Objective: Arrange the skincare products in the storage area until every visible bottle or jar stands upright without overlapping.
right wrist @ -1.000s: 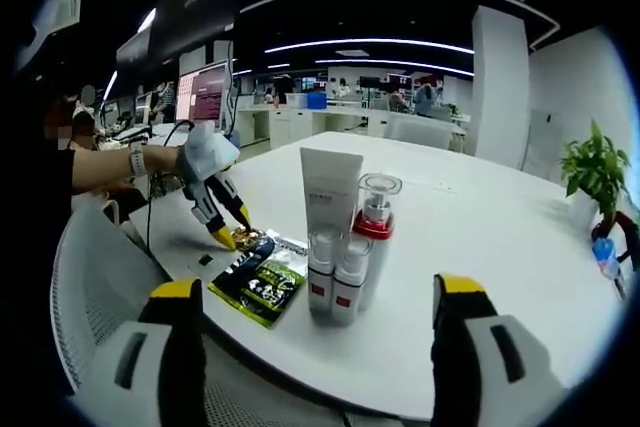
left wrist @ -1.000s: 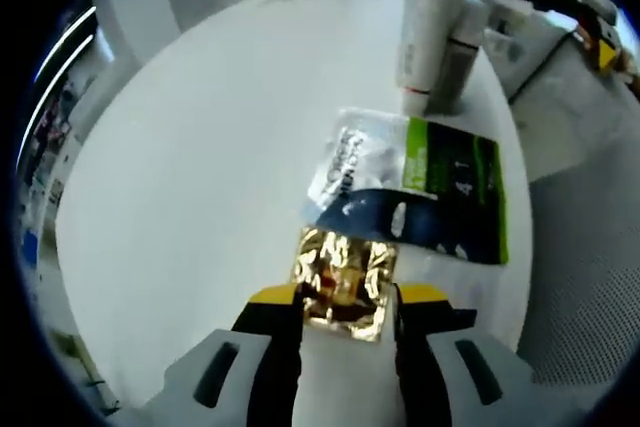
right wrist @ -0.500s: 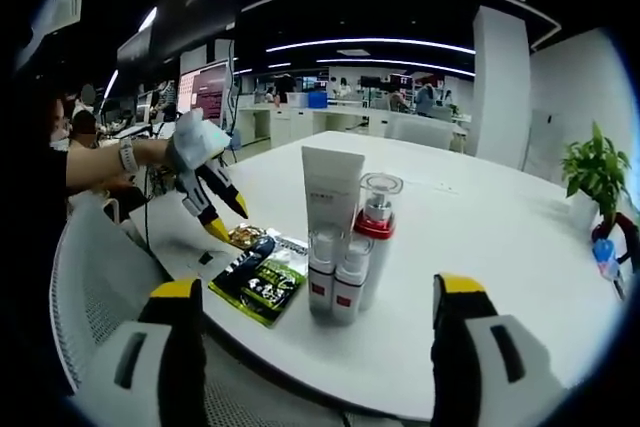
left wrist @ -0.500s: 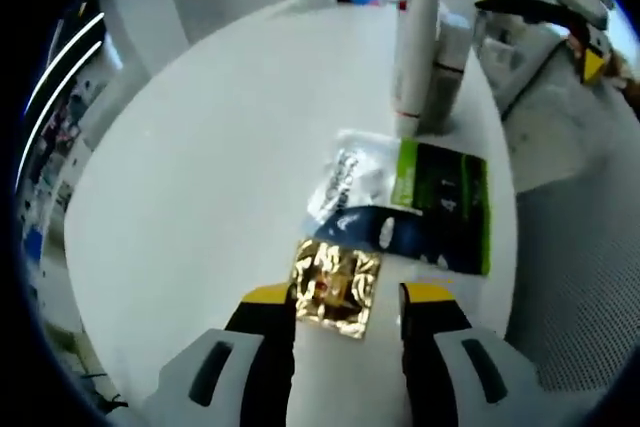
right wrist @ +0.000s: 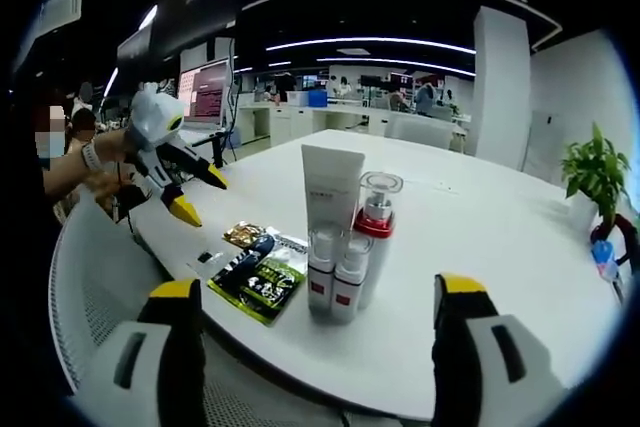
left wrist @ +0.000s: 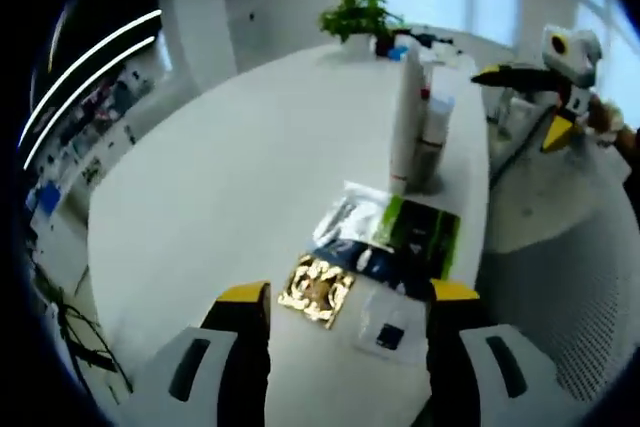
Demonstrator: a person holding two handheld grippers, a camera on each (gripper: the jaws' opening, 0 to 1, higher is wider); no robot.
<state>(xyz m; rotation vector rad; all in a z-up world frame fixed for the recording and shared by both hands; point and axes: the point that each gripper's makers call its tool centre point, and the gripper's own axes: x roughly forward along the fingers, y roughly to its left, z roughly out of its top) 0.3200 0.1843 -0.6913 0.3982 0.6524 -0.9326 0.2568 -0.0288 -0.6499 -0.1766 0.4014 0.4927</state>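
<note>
Spreading across both views, the white desk [right wrist: 480, 247] carries everything. At centre of the right gripper view a tall white tube [right wrist: 331, 187], a red-collared pump bottle [right wrist: 376, 232] and two small bottles [right wrist: 336, 272] stand upright, touching in a tight cluster. Flat sachets [right wrist: 258, 277] lie at their lower left, long axis running toward the cluster; a gold sachet [left wrist: 316, 288] lies just ahead of the left tongs [left wrist: 340, 302], which gape wide and empty. The right tongs [right wrist: 315, 302] are wide, empty, and nearer the bottles.

Each gripper [left wrist: 345, 299] [right wrist: 314, 299] has white moulded jaws with black slots and yellow tips; the person [right wrist: 92, 159] wears a wristband.
</note>
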